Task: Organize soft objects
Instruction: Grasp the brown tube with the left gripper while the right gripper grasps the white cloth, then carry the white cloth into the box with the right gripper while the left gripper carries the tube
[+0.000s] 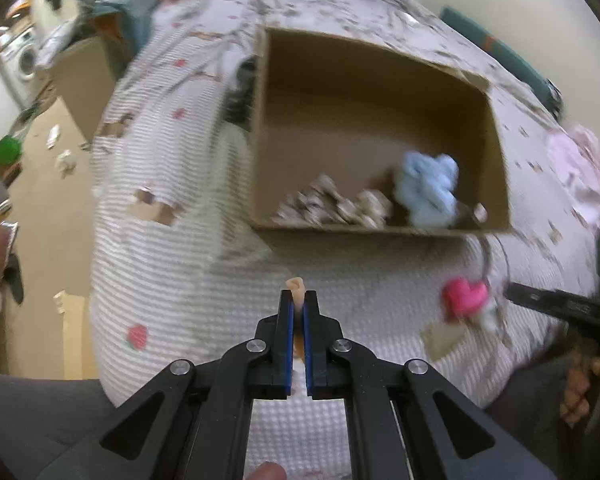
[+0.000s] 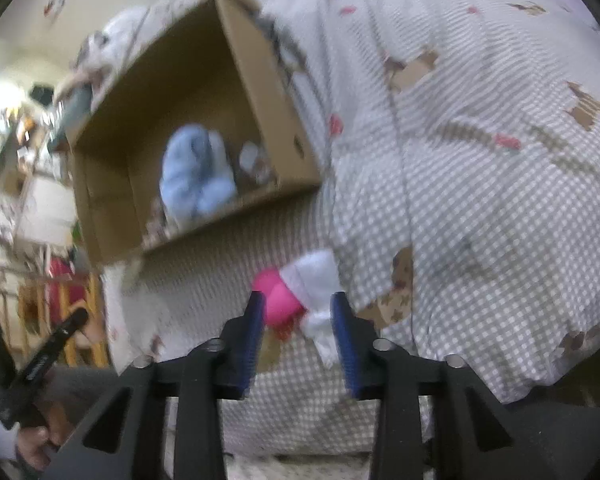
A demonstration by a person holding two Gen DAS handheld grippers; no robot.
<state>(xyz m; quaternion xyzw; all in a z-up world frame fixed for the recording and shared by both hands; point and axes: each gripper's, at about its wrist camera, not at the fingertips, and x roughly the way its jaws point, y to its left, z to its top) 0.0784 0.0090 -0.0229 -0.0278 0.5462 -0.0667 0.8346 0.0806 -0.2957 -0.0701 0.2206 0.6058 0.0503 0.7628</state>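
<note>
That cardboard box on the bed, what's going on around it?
A person is sorting soft things into the cardboard box, working a claw tool in each hand. The left claw is shut on a small peach-coloured piece. The right claw straddles a pink and white soft toy lying on the bedspread; whether it grips yet is unclear. A light blue plush already sits in the box.
</note>
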